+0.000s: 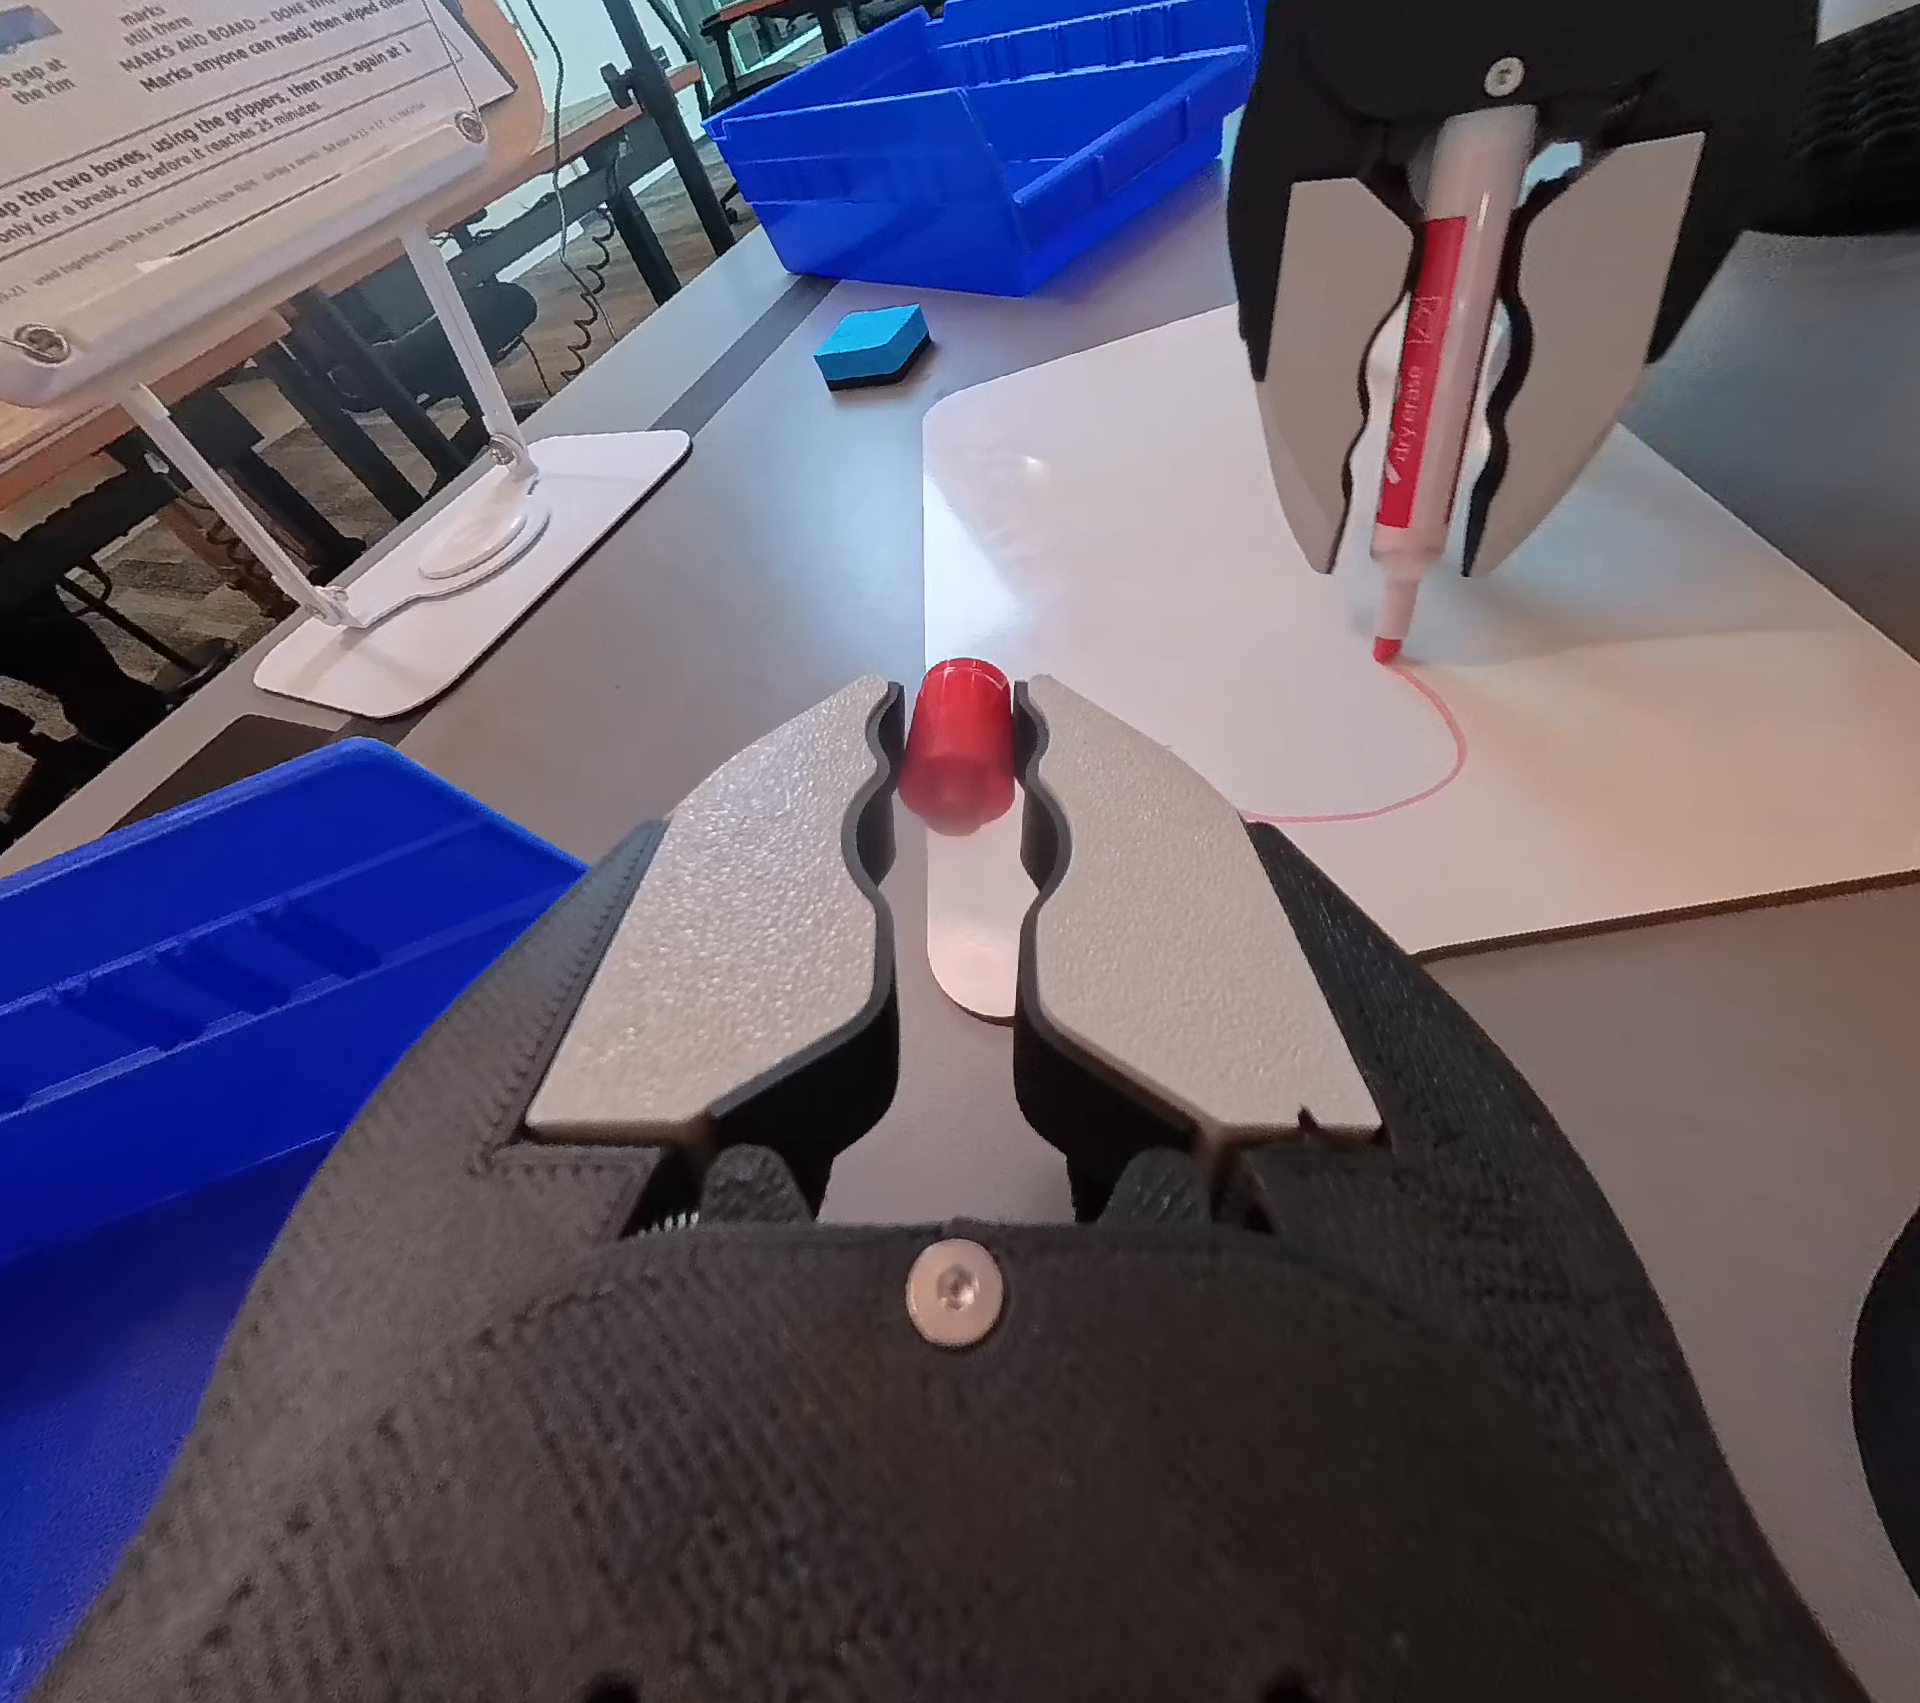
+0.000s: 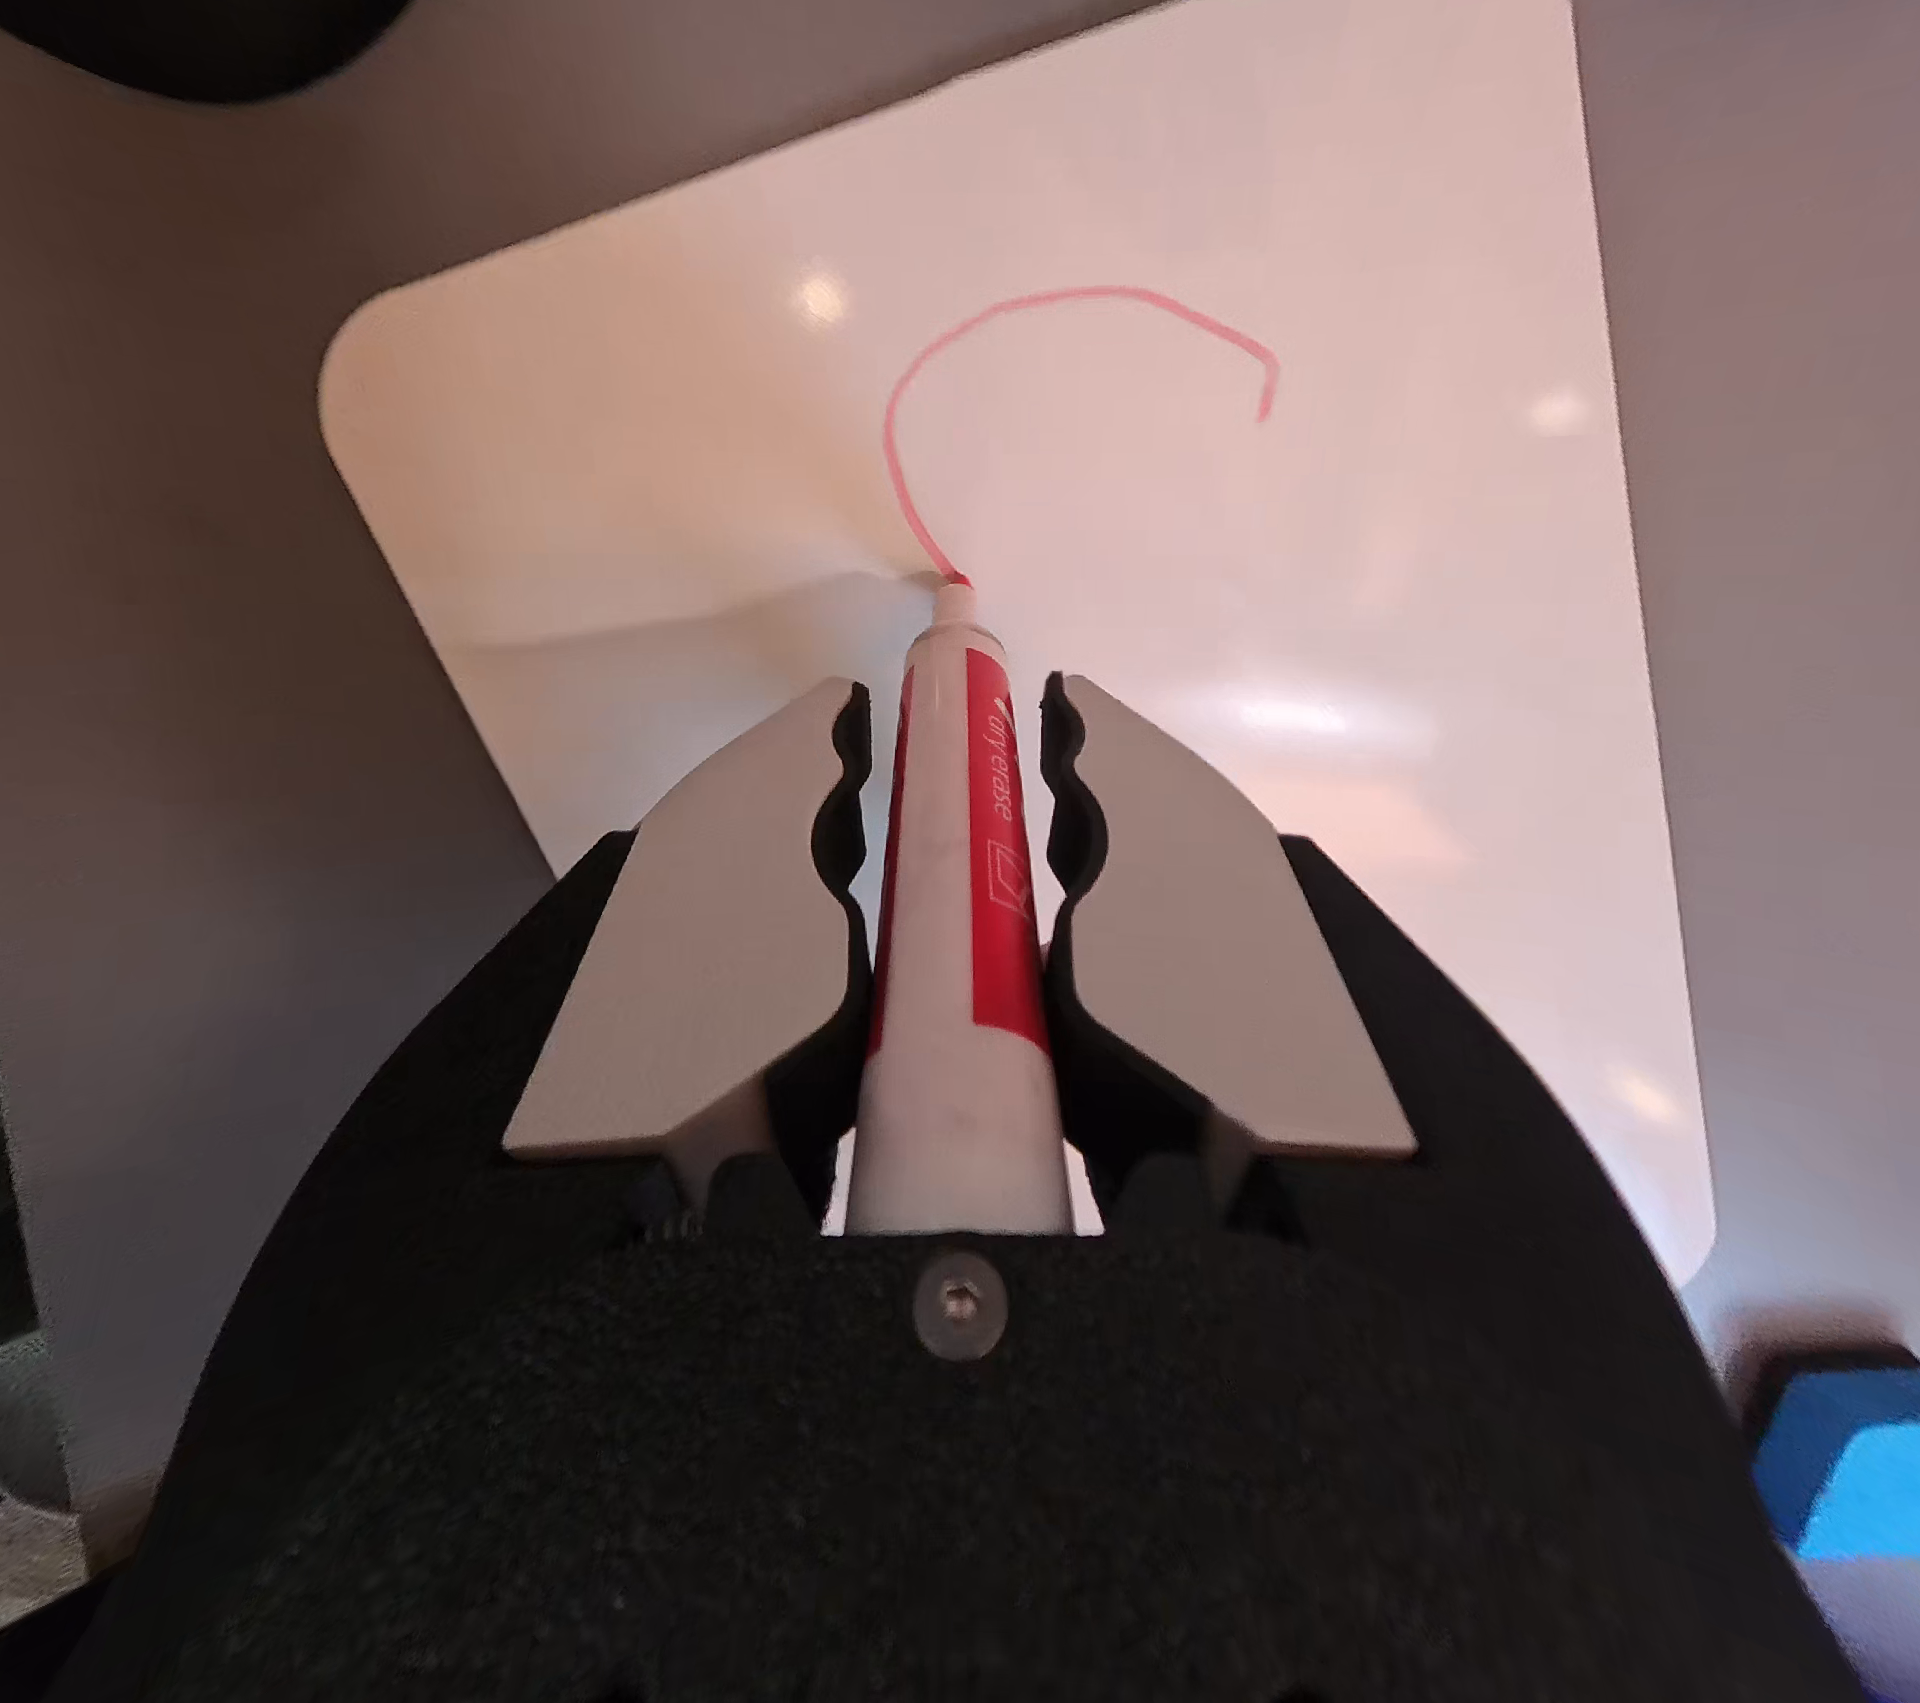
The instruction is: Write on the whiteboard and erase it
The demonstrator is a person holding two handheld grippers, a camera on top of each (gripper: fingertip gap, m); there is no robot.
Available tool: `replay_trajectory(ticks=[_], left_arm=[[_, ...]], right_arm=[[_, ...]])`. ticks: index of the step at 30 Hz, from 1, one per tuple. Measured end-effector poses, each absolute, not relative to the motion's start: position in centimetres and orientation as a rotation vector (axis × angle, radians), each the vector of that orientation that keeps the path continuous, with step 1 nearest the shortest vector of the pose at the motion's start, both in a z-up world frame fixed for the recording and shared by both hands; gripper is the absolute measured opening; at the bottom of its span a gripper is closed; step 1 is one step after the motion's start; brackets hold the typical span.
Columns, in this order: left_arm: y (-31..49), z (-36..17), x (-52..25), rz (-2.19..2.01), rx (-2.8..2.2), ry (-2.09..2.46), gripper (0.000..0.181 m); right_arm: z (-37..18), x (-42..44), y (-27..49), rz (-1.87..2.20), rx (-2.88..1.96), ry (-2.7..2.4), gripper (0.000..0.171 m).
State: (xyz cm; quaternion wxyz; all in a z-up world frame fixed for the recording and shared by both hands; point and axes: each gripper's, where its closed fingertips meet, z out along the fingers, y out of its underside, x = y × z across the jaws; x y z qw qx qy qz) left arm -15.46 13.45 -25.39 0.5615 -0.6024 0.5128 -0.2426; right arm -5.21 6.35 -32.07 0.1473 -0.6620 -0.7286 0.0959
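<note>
A white whiteboard (image 1: pixel 1195 573) lies flat on the grey table; it also shows in the right wrist view (image 2: pixel 1351 614). My right gripper (image 2: pixel 951 697) is shut on a red-and-white marker (image 2: pixel 961 874), held upright, its red tip touching the board. It also shows in the left wrist view (image 1: pixel 1397 562) with the marker (image 1: pixel 1439 344). A curved red line (image 2: pixel 1039 303) runs from the tip; it also shows in the left wrist view (image 1: pixel 1439 749). My left gripper (image 1: pixel 956 697) is shut on the red marker cap (image 1: pixel 956 749) at the board's near left edge. A blue eraser (image 1: pixel 871 346) lies on the table beyond the board.
A blue bin (image 1: pixel 987 126) stands at the far side of the table, another blue bin (image 1: pixel 208 947) at the near left. A white sign stand (image 1: pixel 468 552) with an instruction sheet stands at the left. The eraser also shows at the right wrist view's lower right (image 2: pixel 1849 1487). One gripper's finger ends stand about 15 cm off the other's.
</note>
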Motion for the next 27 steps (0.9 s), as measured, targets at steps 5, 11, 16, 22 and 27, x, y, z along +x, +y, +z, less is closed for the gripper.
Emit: replay_trajectory(ticks=[5, 11, 16, 22, 27], left_arm=[[13.5, -25.4, -15.5, -0.573, -1.422, 1.21, 0.02], [13.5, -25.4, -15.5, -0.575, -1.423, 1.21, 0.02], [13.4, -25.4, -15.5, -0.576, -1.423, 1.213, 0.02], [13.5, -25.3, -15.6, -0.575, -1.422, 1.212, 0.02], [13.5, -25.2, -15.7, -0.572, -1.42, 1.209, 0.02]], right_arm=[[-32.1, -4.2, 8.6, 0.236, -1.95, -2.057, 0.033], [-32.1, -4.6, 11.2, 0.207, -1.964, -2.031, 0.033], [-32.1, -6.1, 12.4, 0.203, -1.942, -2.039, 0.033], [-32.1, -8.3, 12.6, 0.219, -1.893, -2.075, 0.033], [-32.1, -9.7, 11.9, 0.247, -1.857, -2.104, 0.033]])
